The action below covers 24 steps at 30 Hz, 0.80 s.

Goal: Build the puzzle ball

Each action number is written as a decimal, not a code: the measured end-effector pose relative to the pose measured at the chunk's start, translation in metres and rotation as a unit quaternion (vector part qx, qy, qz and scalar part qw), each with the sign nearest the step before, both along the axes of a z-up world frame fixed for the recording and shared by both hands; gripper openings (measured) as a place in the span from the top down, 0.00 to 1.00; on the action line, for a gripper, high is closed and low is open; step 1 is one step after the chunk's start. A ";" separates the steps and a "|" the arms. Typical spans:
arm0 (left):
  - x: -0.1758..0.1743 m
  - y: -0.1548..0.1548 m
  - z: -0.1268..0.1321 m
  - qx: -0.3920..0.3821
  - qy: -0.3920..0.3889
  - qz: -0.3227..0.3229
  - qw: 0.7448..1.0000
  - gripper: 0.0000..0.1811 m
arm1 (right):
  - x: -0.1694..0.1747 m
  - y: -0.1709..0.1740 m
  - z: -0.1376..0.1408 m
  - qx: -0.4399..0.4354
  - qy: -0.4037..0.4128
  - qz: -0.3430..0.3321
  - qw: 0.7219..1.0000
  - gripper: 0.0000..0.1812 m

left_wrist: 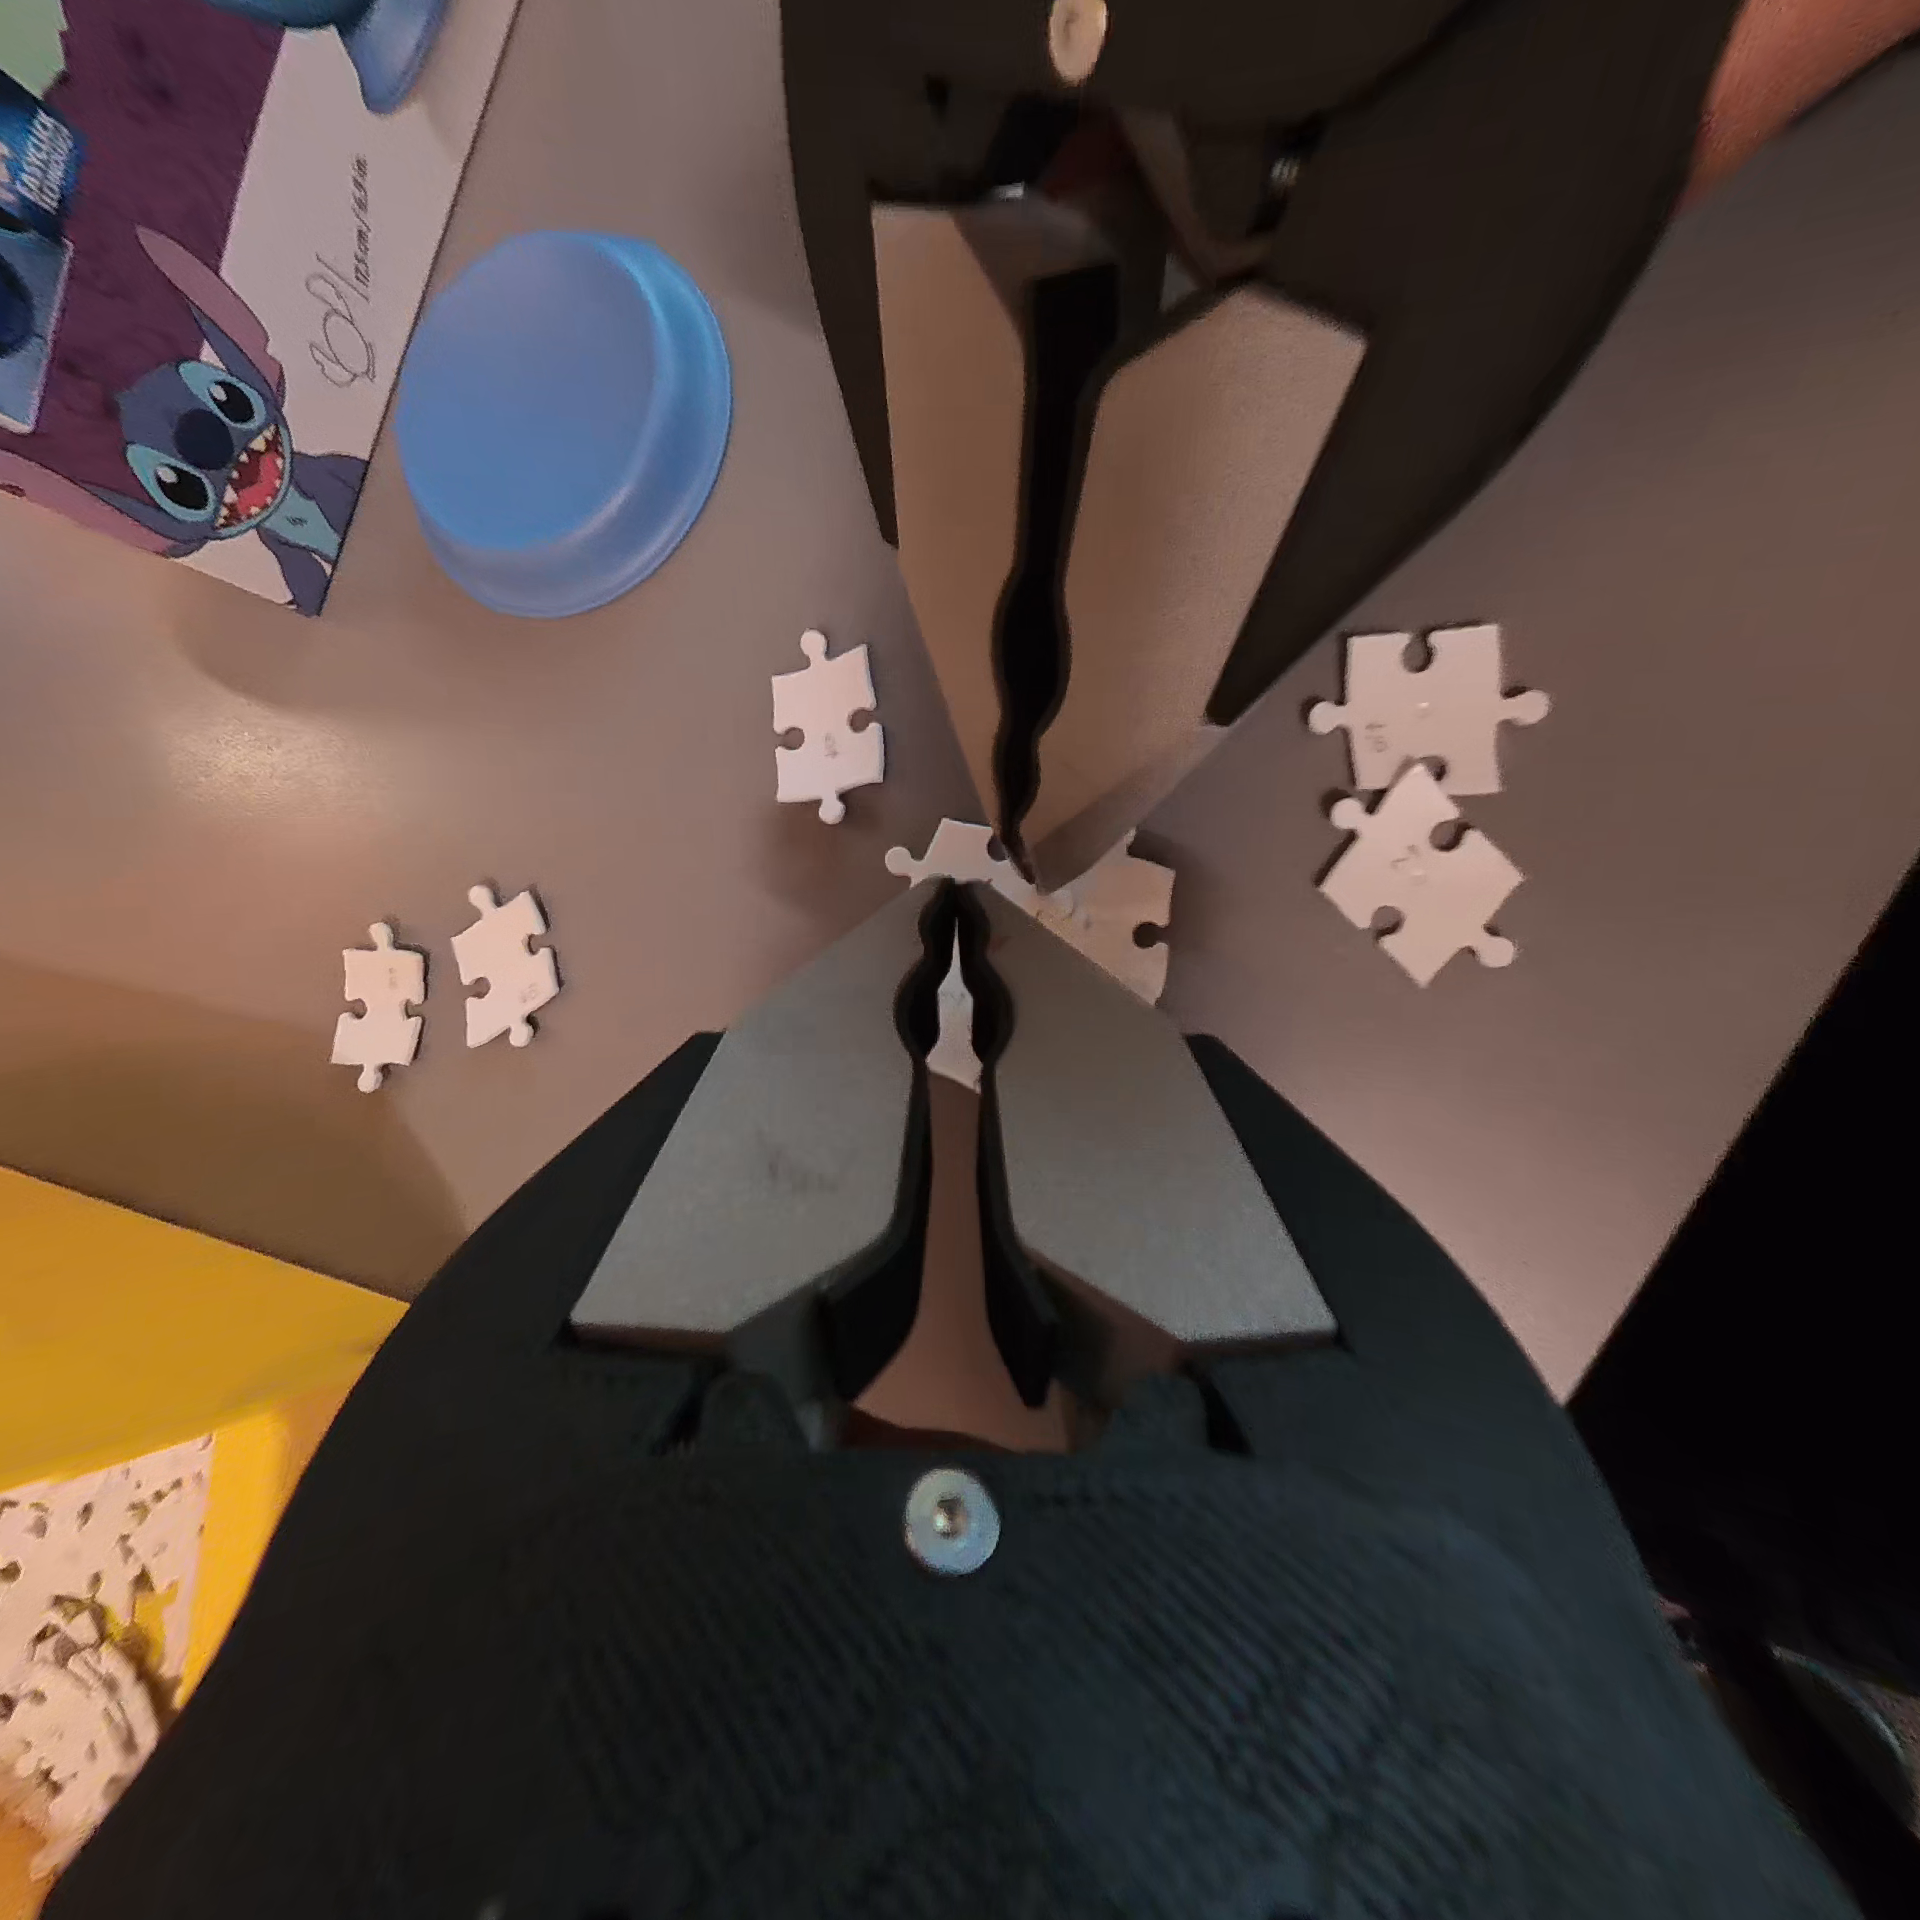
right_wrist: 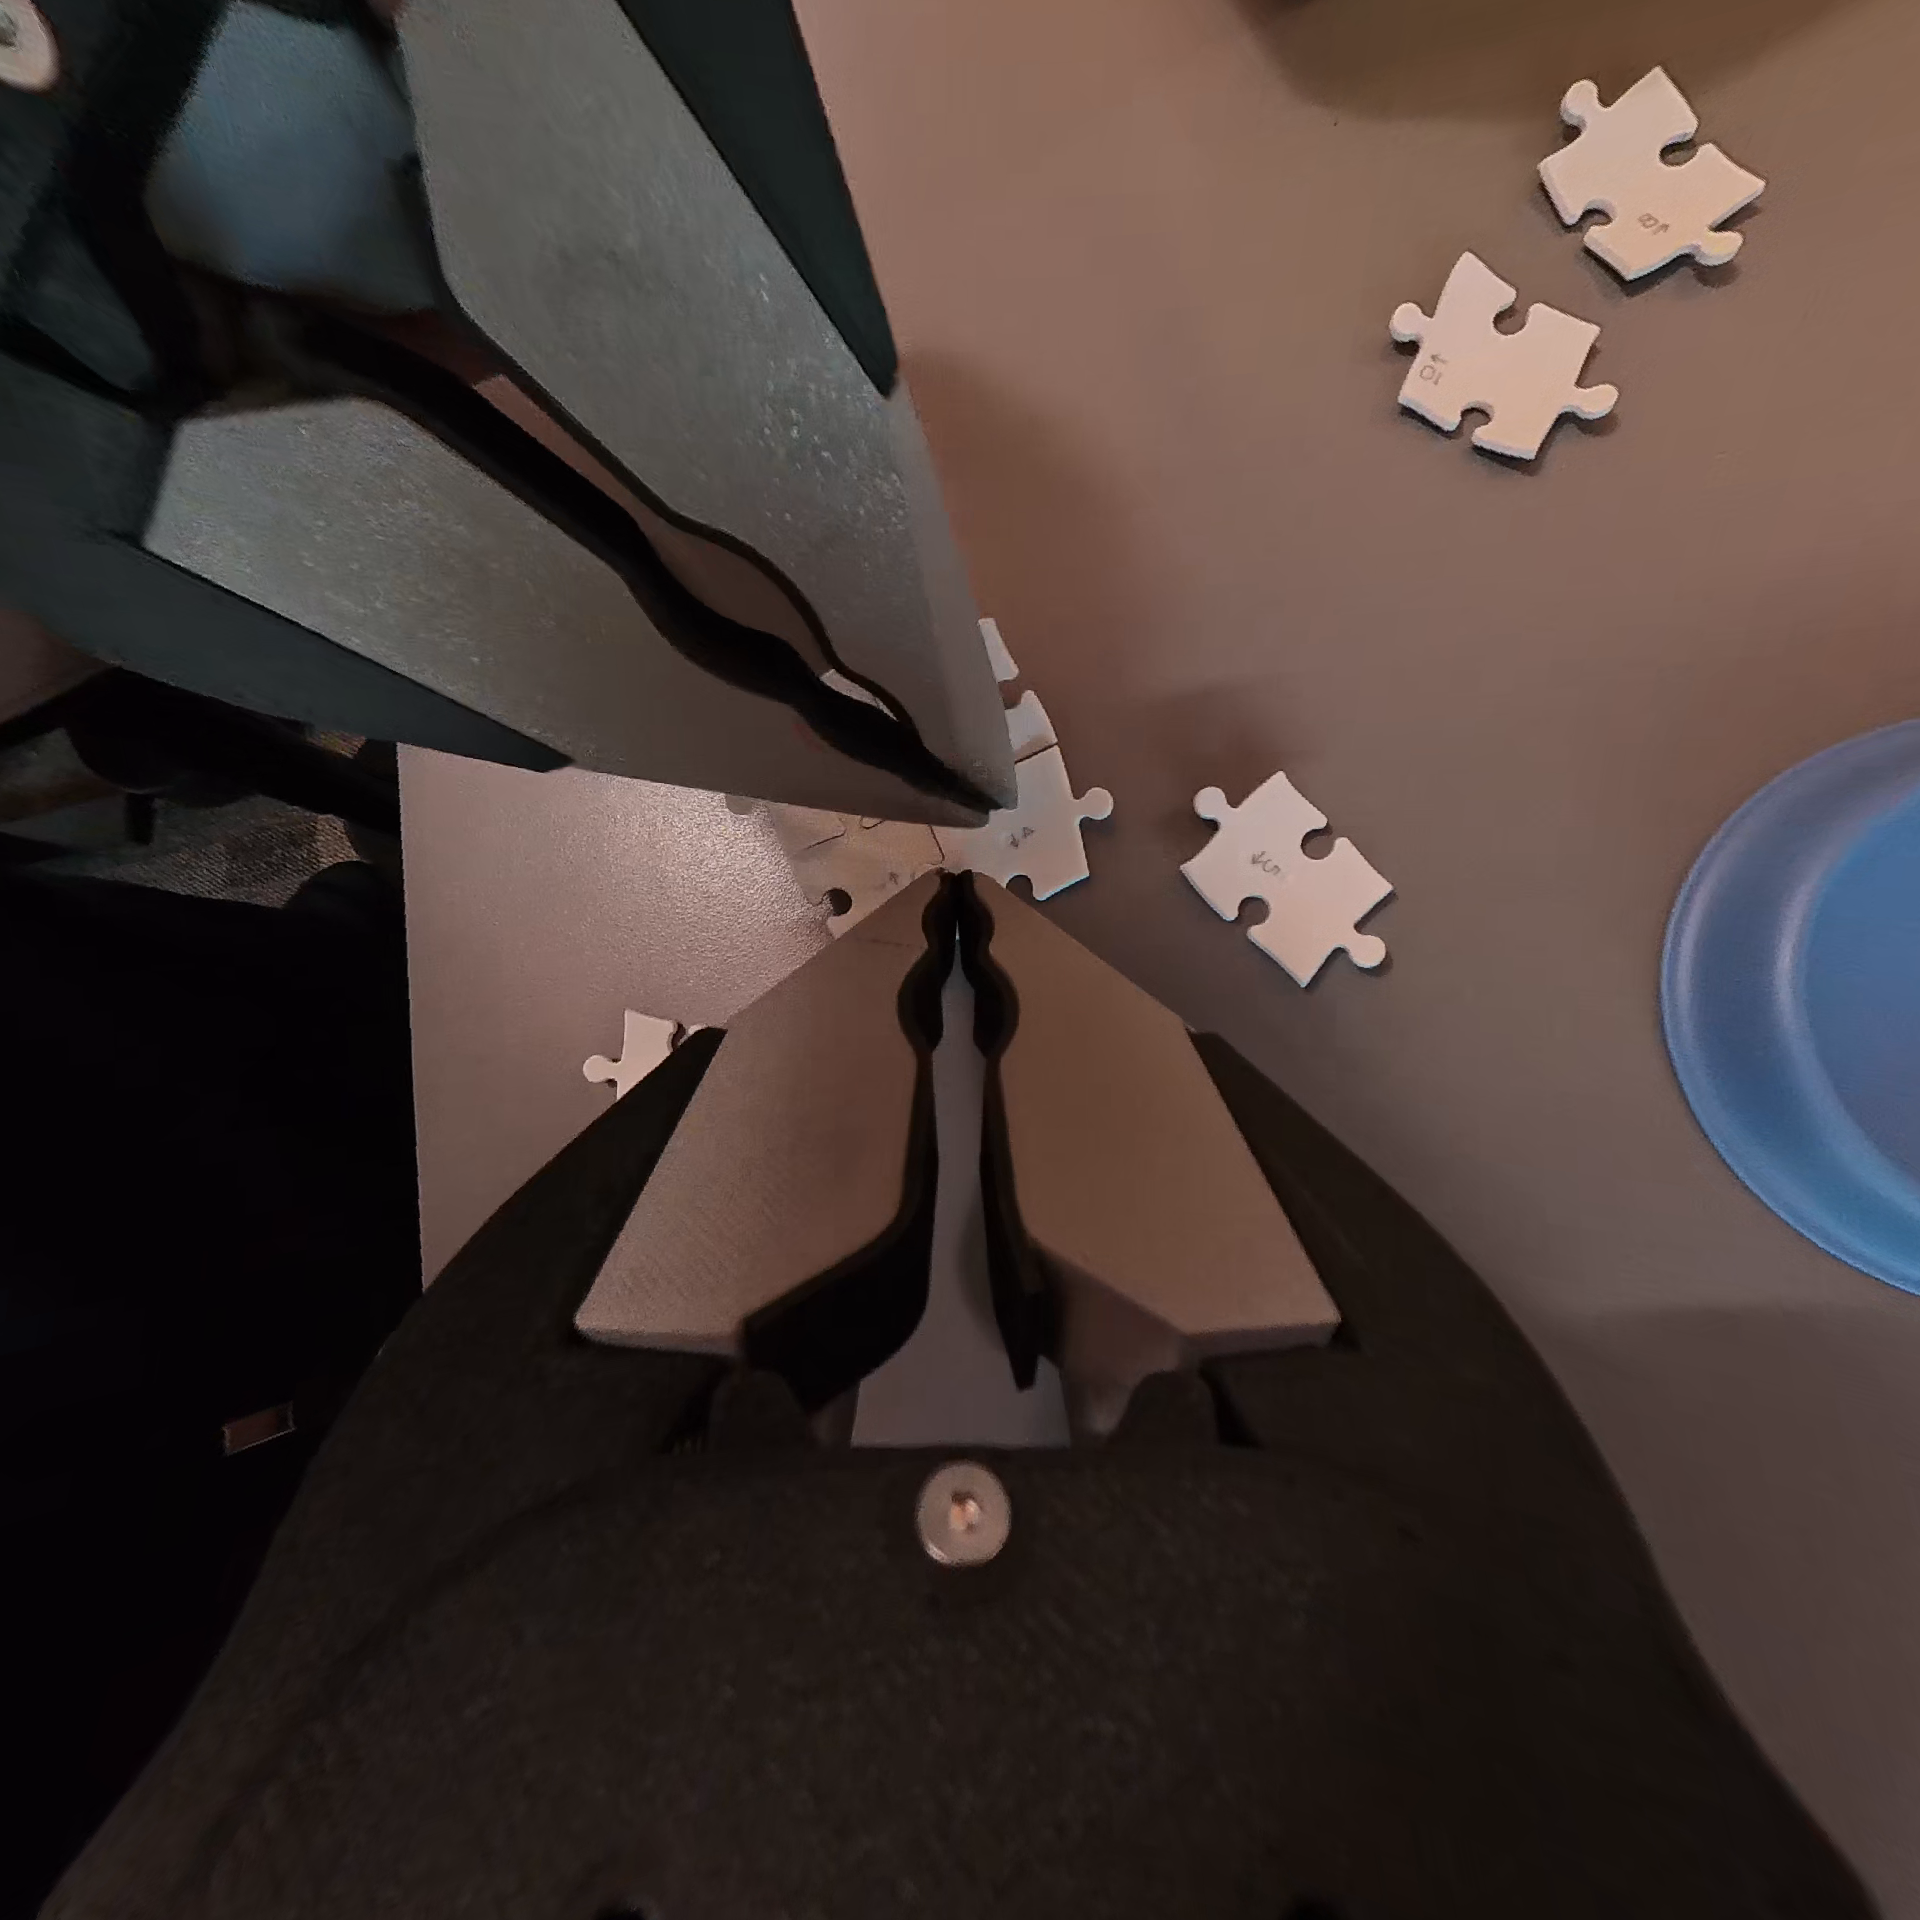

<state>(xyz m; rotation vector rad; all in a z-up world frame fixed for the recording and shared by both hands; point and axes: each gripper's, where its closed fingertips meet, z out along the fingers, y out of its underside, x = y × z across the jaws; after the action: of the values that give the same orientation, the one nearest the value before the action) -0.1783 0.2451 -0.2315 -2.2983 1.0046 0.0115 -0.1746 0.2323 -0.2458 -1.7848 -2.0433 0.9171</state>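
Note:
A small cluster of joined white puzzle pieces (left_wrist: 961, 847) lies on the brown table (left_wrist: 623, 831), also seen in the right wrist view (right_wrist: 1039, 831). My left gripper (left_wrist: 951, 896) is shut, its tips at the cluster's near edge. My right gripper (right_wrist: 956, 883) is shut, its tips on the cluster from the other side. The two grippers' tips almost meet over it and hide most of it. Each gripper shows in the other's view, the right one (left_wrist: 1023, 857) and the left one (right_wrist: 987, 810). Whether either one pinches a piece cannot be told.
Loose white pieces lie around: one just left of the cluster (left_wrist: 828, 727), two further left (left_wrist: 506, 966), two to the right (left_wrist: 1429, 717). A blue round dish (left_wrist: 561, 416) and a puzzle box with a cartoon figure (left_wrist: 156, 312) stand beyond. A yellow object (left_wrist: 135, 1351) is near left. My two grippers' fingertips are within a few centimetres of each other. Both grippers' tips are roughly 15 cm from the blue round dish (left_wrist: 561, 416).

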 end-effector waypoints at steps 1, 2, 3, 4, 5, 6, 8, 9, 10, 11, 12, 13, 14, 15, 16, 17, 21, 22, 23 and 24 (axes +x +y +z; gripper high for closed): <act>0.000 0.000 0.002 0.002 0.000 -0.001 1.000 1.00 | 0.000 0.000 0.000 -0.001 0.000 0.000 1.000 1.00; 0.000 0.001 0.002 0.000 0.007 -0.002 1.000 1.00 | 0.000 0.000 0.000 0.000 -0.001 0.000 1.000 1.00; -0.001 0.000 -0.004 -0.012 0.017 -0.004 1.000 1.00 | 0.000 0.000 0.000 0.001 -0.001 0.000 1.000 1.00; -0.005 -0.002 -0.014 -0.029 0.034 -0.004 0.999 1.00 | 0.000 0.000 0.001 0.002 0.000 0.000 1.000 1.00; -0.005 0.002 -0.015 -0.018 0.035 -0.002 0.999 1.00 | 0.000 0.000 0.001 0.003 0.000 0.000 1.000 1.00; -0.005 0.001 -0.015 -0.026 0.033 0.001 0.999 1.00 | 0.000 0.000 0.000 0.006 -0.001 -0.001 1.000 1.00; -0.005 0.001 -0.014 -0.029 0.042 -0.004 0.999 1.00 | 0.000 0.001 0.000 0.005 -0.002 -0.001 1.000 1.00; -0.005 0.002 -0.014 -0.028 0.046 -0.005 0.999 1.00 | 0.000 0.000 0.000 0.003 -0.002 -0.001 1.000 1.00; -0.004 0.002 -0.013 -0.029 0.048 -0.007 0.998 1.00 | 0.000 0.000 0.000 0.001 -0.002 -0.001 1.000 1.00; -0.005 0.003 -0.010 -0.025 0.048 -0.007 0.999 1.00 | 0.000 0.000 0.000 0.000 -0.002 -0.001 1.000 1.00; -0.004 0.004 -0.006 -0.019 0.044 -0.006 0.999 1.00 | 0.000 0.000 0.000 0.000 -0.002 -0.001 1.000 1.00; -0.004 0.005 -0.003 -0.017 0.039 -0.006 0.999 1.00 | 0.000 0.000 0.000 0.001 -0.002 -0.001 1.000 1.00; -0.003 0.004 -0.003 -0.022 0.037 -0.007 0.999 1.00 | 0.000 0.001 0.000 0.001 -0.003 -0.001 1.000 1.00; -0.003 0.000 -0.010 -0.043 0.040 -0.014 0.998 1.00 | 0.000 0.001 0.000 0.001 -0.003 0.000 1.000 1.00; -0.002 0.001 -0.016 -0.045 0.042 -0.018 0.998 1.00 | 0.000 0.001 0.000 0.004 -0.005 -0.001 1.000 1.00; 0.000 0.002 -0.016 -0.050 0.034 -0.016 0.998 1.00 | 0.000 0.001 0.000 0.003 -0.004 0.000 1.000 1.00; -0.001 0.001 -0.016 -0.068 0.035 -0.022 0.997 1.00 | 0.000 0.001 0.000 0.000 -0.007 -0.002 1.000 1.00; -0.001 0.001 -0.017 -0.070 0.035 -0.022 0.997 1.00 | -0.001 0.003 0.001 0.003 -0.009 -0.005 1.000 1.00; -0.001 0.001 -0.016 -0.070 0.034 -0.021 0.997 1.00 | -0.001 0.004 0.001 0.007 -0.011 -0.007 1.000 1.00; -0.001 0.001 -0.016 -0.068 0.032 -0.020 0.997 1.00 | 0.000 0.008 0.001 0.014 -0.013 -0.012 1.000 1.00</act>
<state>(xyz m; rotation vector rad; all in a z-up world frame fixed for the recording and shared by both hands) -0.1793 0.2458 -0.2480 -2.4143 1.1142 -0.0013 -0.1750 0.2399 -0.2446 -1.8116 -2.0364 0.8593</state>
